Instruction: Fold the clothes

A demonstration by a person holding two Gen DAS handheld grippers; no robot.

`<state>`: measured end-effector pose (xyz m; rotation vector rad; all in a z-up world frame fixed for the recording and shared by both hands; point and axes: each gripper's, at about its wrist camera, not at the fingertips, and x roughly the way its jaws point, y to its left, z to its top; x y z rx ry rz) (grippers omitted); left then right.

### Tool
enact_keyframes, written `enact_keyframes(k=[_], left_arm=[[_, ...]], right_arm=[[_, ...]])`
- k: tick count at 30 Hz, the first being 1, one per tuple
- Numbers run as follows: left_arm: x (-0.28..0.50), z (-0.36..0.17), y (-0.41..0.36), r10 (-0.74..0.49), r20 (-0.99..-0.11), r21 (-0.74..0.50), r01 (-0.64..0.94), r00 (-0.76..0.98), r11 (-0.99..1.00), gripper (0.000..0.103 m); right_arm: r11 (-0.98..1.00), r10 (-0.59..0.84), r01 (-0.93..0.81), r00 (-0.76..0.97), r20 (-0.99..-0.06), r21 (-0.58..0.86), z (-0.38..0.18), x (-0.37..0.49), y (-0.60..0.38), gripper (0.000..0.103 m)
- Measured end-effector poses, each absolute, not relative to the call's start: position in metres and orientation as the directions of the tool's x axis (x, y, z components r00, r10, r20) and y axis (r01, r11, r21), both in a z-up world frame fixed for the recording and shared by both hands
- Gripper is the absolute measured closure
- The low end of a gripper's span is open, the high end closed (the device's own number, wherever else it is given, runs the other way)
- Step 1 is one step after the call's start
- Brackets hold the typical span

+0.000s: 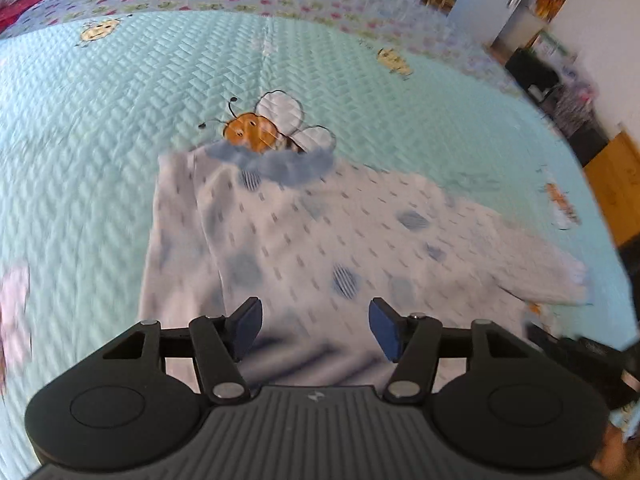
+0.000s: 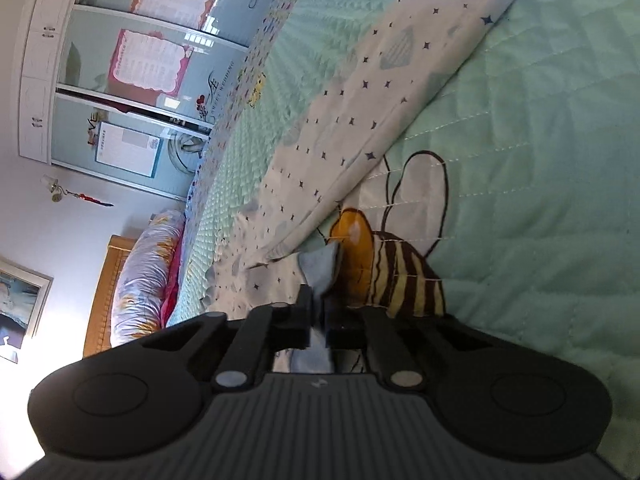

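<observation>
A small white garment [image 1: 304, 240] with blue dots and a blue collar [image 1: 276, 162] lies spread on the mint quilted bedspread [image 1: 100, 128]. One sleeve stretches to the right. My left gripper [image 1: 316, 328] hovers over the garment's near hem, jaws wide apart and empty. In the right wrist view the same garment [image 2: 360, 92] runs away along the bed. My right gripper [image 2: 318, 312] is shut on the garment's blue cuff [image 2: 320, 266], low over a bee picture [image 2: 384, 268] on the bedspread.
A bee picture [image 1: 256, 128] on the bedspread sits just beyond the collar. A floral pillow [image 2: 140, 276] and wooden headboard [image 2: 104, 292] stand at the bed's end. A mirrored wardrobe [image 2: 132, 72] stands beyond the bed. Dark furniture [image 1: 560, 92] stands off the bed's right side.
</observation>
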<state>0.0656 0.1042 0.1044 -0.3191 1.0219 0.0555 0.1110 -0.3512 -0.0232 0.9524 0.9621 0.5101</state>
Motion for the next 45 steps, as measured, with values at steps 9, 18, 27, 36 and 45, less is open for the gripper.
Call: enact_keyframes(k=[9,18,27,36,45], left_arm=[[0.113,0.059,0.129,-0.126,-0.875,-0.261,-0.237,0.467,0.936,0.036],[0.042,0.096,0.157,-0.193,-0.815,-0.383,-0.257,0.547,0.887,0.038],[-0.075,0.106,0.185,-0.243,-0.790,-0.468,-0.299,0.563,0.831,0.038],[-0.157,0.075,0.176,-0.326,-0.781,-0.536,-0.303,0.533,0.788,0.038],[-0.183,0.081,0.187,-0.353,-0.734,-0.593,-0.292,0.580,0.751,0.038]], right_arm=[[0.436,0.759,-0.006,0.540,-0.364,0.900,-0.005,0.095,-0.347,0.100],[0.431,0.825,-0.239,0.496,-0.272,0.870,0.064,0.084,-0.302,0.100],[0.426,0.902,-0.621,0.237,-0.360,0.658,0.123,0.033,-0.193,0.101],[0.357,0.896,-0.710,0.075,-0.438,0.607,0.133,-0.018,-0.137,0.101],[0.350,0.920,-0.614,0.083,-0.383,0.708,0.146,-0.010,-0.133,0.101]])
